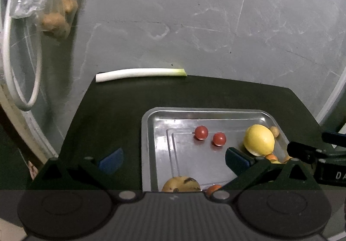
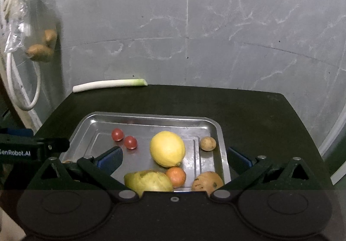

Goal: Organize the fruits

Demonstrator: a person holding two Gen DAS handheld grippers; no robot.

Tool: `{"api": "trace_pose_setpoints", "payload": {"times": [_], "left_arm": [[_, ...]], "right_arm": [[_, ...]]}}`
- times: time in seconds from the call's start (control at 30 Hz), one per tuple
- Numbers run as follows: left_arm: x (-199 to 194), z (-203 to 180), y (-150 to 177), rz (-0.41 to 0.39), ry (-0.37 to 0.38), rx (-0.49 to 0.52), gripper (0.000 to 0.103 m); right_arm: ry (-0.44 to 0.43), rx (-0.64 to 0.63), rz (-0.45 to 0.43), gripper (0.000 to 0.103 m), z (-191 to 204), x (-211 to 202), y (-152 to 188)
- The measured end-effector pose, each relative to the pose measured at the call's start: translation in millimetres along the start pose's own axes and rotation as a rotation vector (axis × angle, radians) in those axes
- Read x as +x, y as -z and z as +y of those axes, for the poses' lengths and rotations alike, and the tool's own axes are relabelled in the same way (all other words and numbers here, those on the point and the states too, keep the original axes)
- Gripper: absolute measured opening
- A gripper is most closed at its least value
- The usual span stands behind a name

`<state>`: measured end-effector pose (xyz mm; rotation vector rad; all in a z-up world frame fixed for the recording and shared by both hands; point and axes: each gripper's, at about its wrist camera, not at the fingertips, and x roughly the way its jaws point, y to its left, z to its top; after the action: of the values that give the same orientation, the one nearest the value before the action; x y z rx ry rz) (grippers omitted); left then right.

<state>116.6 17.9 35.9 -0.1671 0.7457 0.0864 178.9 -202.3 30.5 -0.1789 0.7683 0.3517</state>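
Both hand-held grippers, left [image 1: 174,157] and right [image 2: 174,157], spread apart, empty. Ahead of right: shallow steel tray [image 2: 149,118] on dark surface [image 2: 248,115] already holds yellow lemon [image 2: 167,148], two red cherry tomatoes [image 2: 124,138], small orange [image 2: 176,176]. No fruit visible outside tray; sorting looks near done.

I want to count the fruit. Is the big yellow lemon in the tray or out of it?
In. The lemon sits inside the metal tray, beside the small orange.
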Motion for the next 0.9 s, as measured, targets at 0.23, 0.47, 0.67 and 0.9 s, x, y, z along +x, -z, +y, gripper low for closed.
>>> {"api": "trace_pose_setpoints", "payload": {"times": [0.23,0.47,0.67,0.9], "left_arm": [[-19.6,-6.7,12.9,-0.023,-0.048,-0.033,0.102],[-37.7,-14.6,27.2,-0.051,-0.081,-0.093,0.102],[-59.7,-24.6,38.5,-0.076,-0.106,-0.093,0.102],[-81.7,-36.3,49.8,-0.100,-0.128,-0.112,0.102]], "right_arm": [[-0.062,-0.042,-0.009,0.102,-9.0,-17.4,10.2],[-0.127,-0.074,-0.038,0.102,-13.6,-36.1,17.2],[-0.165,-0.095,-0.059,0.102,-18.2,-50.8,21.6],[-0.192,-0.099,-0.079,0.102,-23.8,-66.0,28.9]]}}
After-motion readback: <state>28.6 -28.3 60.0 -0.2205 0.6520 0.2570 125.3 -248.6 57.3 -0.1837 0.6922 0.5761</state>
